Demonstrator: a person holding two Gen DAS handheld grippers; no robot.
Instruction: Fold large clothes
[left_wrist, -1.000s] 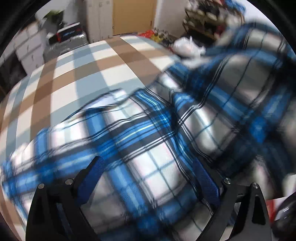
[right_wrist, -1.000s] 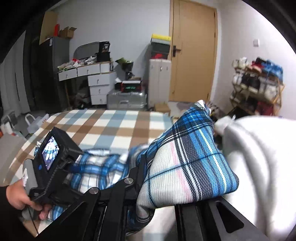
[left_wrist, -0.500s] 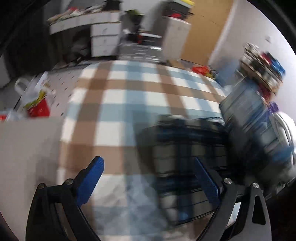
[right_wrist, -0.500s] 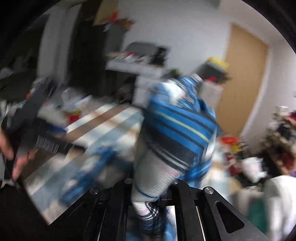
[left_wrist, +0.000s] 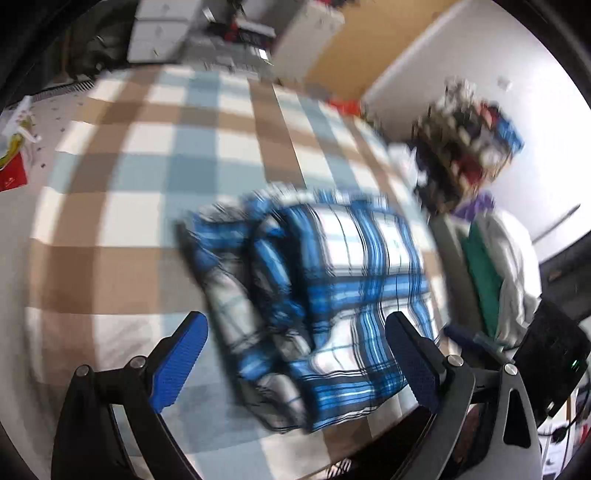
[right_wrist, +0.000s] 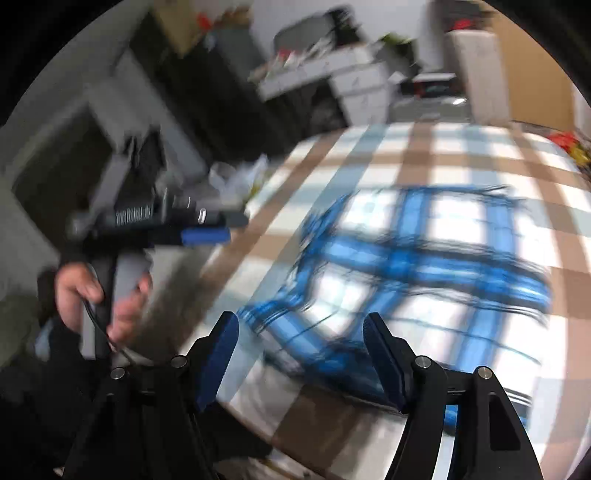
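Observation:
A blue, white and black plaid garment (left_wrist: 325, 291) lies folded in a bundle on the brown, blue and white checked bed (left_wrist: 155, 155). It also shows, blurred, in the right wrist view (right_wrist: 417, 266). My left gripper (left_wrist: 295, 358) is open and empty, hovering just above the near edge of the bundle. My right gripper (right_wrist: 301, 354) is open and empty, above the bed's near edge beside the garment. The other hand-held gripper (right_wrist: 147, 221) shows at the left of the right wrist view.
A shoe rack (left_wrist: 469, 144) and a pile of white and green clothes (left_wrist: 495, 280) stand right of the bed. Drawers (right_wrist: 354, 85), a white cabinet (right_wrist: 480, 74) and a wooden door (left_wrist: 362, 48) are beyond the bed's far end.
My right gripper has let go of the plaid garment, which now lies on the bed. Both grippers have pulled back from it and swung round; the left stayed open.

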